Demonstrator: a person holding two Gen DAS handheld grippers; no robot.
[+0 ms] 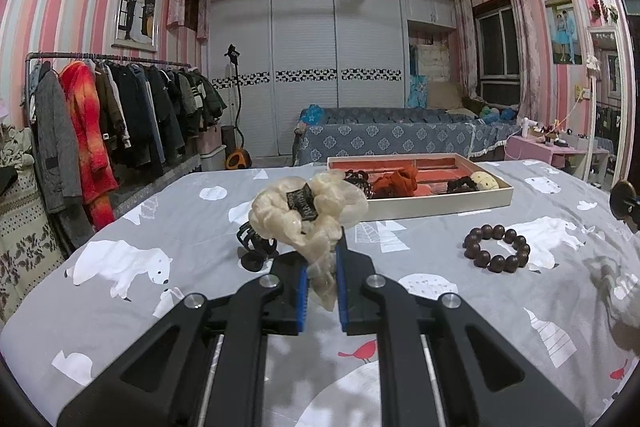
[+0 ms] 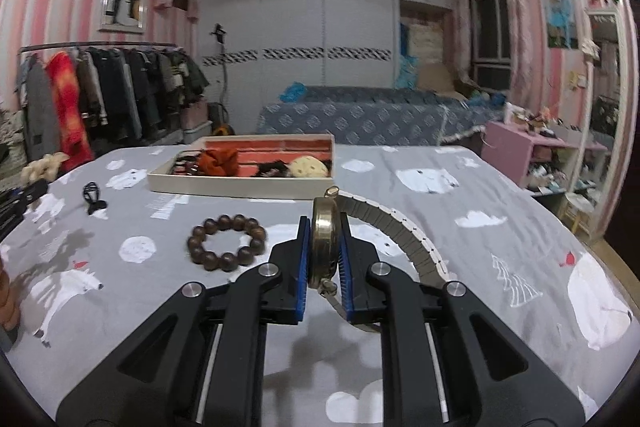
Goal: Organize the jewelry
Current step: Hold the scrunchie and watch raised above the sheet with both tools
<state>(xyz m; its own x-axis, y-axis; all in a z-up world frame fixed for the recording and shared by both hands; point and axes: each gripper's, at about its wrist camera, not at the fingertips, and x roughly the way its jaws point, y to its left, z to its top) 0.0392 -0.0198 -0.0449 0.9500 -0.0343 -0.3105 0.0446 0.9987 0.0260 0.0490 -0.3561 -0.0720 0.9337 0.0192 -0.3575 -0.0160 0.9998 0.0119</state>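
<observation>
My left gripper [image 1: 322,259] is shut on a cream satin scrunchie [image 1: 304,211] with a black label, held above the grey bedspread. My right gripper [image 2: 325,247] is shut on a brass-cased wristwatch [image 2: 325,243] held edge-on, its metal link band [image 2: 404,231] arching off to the right. A brown wooden bead bracelet [image 1: 497,247] [image 2: 227,242] lies on the bedspread between the two grippers. The cream tray with orange lining [image 1: 440,205] [image 2: 240,185] sits beyond, holding an orange scrunchie [image 2: 216,159], dark hair ties and a cream round piece [image 2: 309,167].
A black hair claw [image 1: 256,247] [image 2: 93,197] lies on the bedspread left of the tray. A clothes rack [image 1: 120,115] stands along the left wall, a blue-covered sofa [image 1: 384,135] behind the bed, a pink side table [image 2: 524,151] at right.
</observation>
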